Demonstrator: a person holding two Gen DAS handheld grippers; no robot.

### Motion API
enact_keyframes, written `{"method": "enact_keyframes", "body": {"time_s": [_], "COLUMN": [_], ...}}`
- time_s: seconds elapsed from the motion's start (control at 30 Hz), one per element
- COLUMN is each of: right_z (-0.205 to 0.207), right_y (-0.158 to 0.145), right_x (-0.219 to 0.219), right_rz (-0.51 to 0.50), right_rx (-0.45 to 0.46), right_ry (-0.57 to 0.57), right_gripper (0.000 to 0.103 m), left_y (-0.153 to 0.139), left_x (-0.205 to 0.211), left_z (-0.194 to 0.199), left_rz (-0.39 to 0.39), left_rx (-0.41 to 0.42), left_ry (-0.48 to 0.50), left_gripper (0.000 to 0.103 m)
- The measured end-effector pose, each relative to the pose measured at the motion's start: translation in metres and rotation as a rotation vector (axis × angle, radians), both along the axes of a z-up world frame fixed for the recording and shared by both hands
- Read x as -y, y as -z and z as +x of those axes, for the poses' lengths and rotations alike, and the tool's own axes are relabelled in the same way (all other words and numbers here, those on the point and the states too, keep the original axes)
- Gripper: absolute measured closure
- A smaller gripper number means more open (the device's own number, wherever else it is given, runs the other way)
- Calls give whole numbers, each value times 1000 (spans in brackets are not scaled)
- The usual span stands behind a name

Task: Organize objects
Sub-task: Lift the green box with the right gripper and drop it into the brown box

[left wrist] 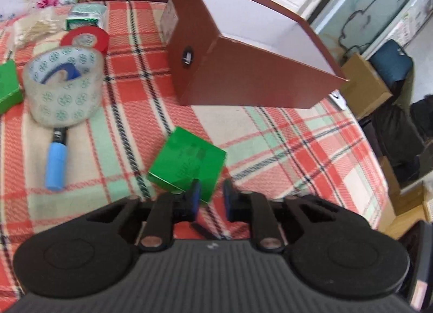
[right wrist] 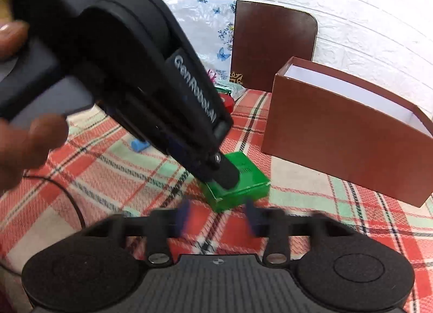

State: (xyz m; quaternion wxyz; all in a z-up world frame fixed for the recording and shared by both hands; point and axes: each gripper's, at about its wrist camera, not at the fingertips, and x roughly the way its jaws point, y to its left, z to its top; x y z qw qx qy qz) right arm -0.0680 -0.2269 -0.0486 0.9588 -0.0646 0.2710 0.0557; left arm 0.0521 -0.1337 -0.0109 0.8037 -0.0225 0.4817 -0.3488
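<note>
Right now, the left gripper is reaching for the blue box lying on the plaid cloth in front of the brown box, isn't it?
Not quite: the box is green, not blue. The left wrist view shows it clearly, lying on the plaid cloth in front of the brown box, with the left gripper open at its near corner. The only blue thing nearby is a marker cap.

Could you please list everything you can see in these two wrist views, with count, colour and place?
green box: one, green, on the cloth at the left gripper's tips
second green box: one, green, left edge
brown box: one, brown, white inside, open, back right
clear tape roll: one, clear, left
red tape roll: one, red, behind clear roll
blue marker: one, blue cap, below clear roll
plaid cloth: one, red-green
left gripper: black, open
right gripper: black, open
</note>
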Motion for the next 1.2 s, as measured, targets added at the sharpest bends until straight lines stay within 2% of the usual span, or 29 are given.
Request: {"method": "enact_keyframes", "body": {"time_s": [0.03, 0.1, 0.2, 0.3, 0.33, 0.37, 0.4, 0.53, 0.6, 0.73, 0.8, 0.87, 0.97, 1.13, 1.2], "right_z": [-2, -1, 15, 34, 43, 49, 51, 36, 23, 20, 29, 43, 67, 94, 88], "right_y": [1, 2, 2, 3, 6, 8, 9, 3, -7, -45, -62, -71, -71, -53, -49], "right_x": [2, 10, 21, 21, 21, 22, 23, 19, 16, 28, 41, 55, 77, 104, 108], "right_rz": [-13, -10, 17, -14, -13, 2, 19, 5, -29, -73, -64, -65, -38, 22, 53], "right_rx": [12, 15, -15, -24, -47, -83, -83, -5, 73, 252, 310, 332, 313, 207, 226], "right_ry": [6, 15, -8, -42, -55, -76, -82, -35, -9, 71, 113, 151, 200, 275, 298], "right_gripper": [39, 34, 27, 26, 27, 38, 41, 43, 43, 42, 42, 42, 42, 41, 32], "left_y": [-1, 0, 7, 18, 24, 28, 28, 15, -7, -64, -86, -97, -97, -70, -56], "left_x": [-4, -14, -18, -12, -10, -10, -10, -11, -6, 15, 31, 48, 75, 116, 126], "left_z": [1, 4, 11, 15, 18, 20, 22, 23, 17, 12, 20, 34, 58, 86, 94], "left_rz": [2, -12, -29, -4, 1, -12, -18, -50, -51, -79, -95, -106, -94, -39, 7], "left_rx": [7, -2, -41, -67, -79, -80, -77, -71, -20, 173, 248, 275, 295, 270, 267], "left_ry": [-13, -51, -76, -90, -92, -95, -102, -77, -45, 22, 44, 50, 53, 49, 25], "left_gripper": [62, 53, 54, 55, 57, 58, 62, 70, 70, 70, 70, 70, 70, 68, 66]}}
